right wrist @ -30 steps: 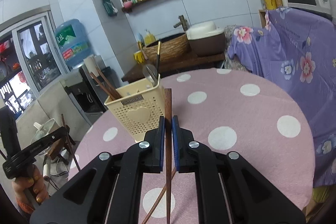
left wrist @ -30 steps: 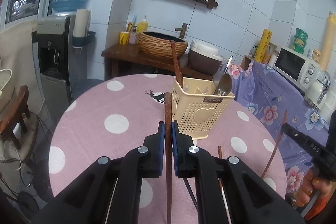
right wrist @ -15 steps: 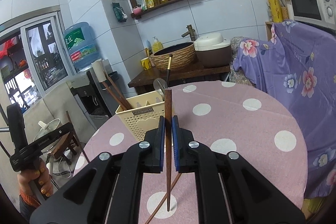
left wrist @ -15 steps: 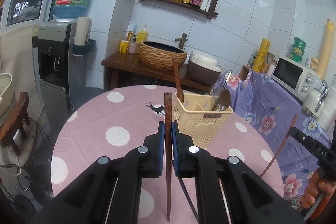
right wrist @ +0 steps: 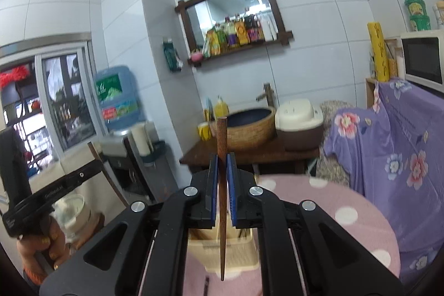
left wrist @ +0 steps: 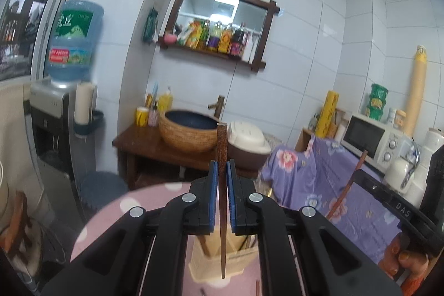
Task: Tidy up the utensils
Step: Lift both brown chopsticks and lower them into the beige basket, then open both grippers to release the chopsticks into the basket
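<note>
My left gripper (left wrist: 222,171) is shut on a dark wooden chopstick (left wrist: 222,146) that stands upright, its thin tip hanging down over the cream utensil basket (left wrist: 211,265). My right gripper (right wrist: 222,165) is shut on a second wooden chopstick (right wrist: 222,138), also upright, its tip above the same utensil basket (right wrist: 222,251). The basket stands on the pink polka-dot table (right wrist: 333,207) and is largely hidden behind the jaws. In the left wrist view the right gripper (left wrist: 360,171) shows at the right with its chopstick (left wrist: 344,190). The left gripper (right wrist: 91,165) shows at the left in the right wrist view.
Another chopstick end (left wrist: 258,287) lies on the pink table (left wrist: 111,212) near the basket. Behind the table stand a wooden stand with a woven basin (left wrist: 188,132), a rice cooker (left wrist: 247,140), a water dispenser (left wrist: 50,113) and a purple flowered cloth (right wrist: 388,146) under a microwave (left wrist: 369,138).
Both grippers have risen well above the table with their chopsticks; the basket has dropped from the middle of each view to below the jaws. Both views are now blurred.
</note>
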Tool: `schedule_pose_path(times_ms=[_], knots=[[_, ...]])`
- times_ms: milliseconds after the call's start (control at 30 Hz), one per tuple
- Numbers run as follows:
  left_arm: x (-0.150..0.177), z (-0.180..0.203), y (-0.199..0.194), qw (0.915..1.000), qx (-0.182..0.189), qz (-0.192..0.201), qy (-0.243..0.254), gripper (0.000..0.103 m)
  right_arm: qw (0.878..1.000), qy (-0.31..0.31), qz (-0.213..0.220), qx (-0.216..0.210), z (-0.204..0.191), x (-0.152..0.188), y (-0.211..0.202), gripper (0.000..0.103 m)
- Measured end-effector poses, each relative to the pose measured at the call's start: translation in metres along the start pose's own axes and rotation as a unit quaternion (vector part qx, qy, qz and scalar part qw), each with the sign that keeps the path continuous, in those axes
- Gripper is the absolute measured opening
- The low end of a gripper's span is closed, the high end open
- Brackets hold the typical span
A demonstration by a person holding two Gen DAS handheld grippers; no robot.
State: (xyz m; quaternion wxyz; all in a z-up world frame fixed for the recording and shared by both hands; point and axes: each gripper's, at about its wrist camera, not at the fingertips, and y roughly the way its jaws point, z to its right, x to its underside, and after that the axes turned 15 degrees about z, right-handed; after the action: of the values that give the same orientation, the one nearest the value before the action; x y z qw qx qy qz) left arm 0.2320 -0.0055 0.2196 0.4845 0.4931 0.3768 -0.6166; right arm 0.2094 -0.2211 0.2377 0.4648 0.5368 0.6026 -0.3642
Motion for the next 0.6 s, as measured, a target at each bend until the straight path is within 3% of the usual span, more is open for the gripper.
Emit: schedule_pose_path(times_ms=[100,200,300,600], knots=[[-0.011,0.01,0.02,0.9997,-0.008,0.017,0.012,0.008,1.0,-0.006,0.022,0.008,-0.011,-0.015,0.025,0.008],[-0.001,0.014,0.037,0.9995,-0.016,0.017,0.022,0.008,0.999,-0.02,0.03,0.019,-0.019,-0.013,0.047,0.008],[0.024,0.01,0.051,0.9995,-0.024,0.002,0.022,0.008,0.999,-0.035,0.026,0.032,-0.019,0.009,0.065,0.008],[0.111,-0.009,0.063,0.9967,-0.035,-0.073,0.004,0.008,0.998,-0.033,-0.046,0.041,0.001,0.093,0.087,0.008]])
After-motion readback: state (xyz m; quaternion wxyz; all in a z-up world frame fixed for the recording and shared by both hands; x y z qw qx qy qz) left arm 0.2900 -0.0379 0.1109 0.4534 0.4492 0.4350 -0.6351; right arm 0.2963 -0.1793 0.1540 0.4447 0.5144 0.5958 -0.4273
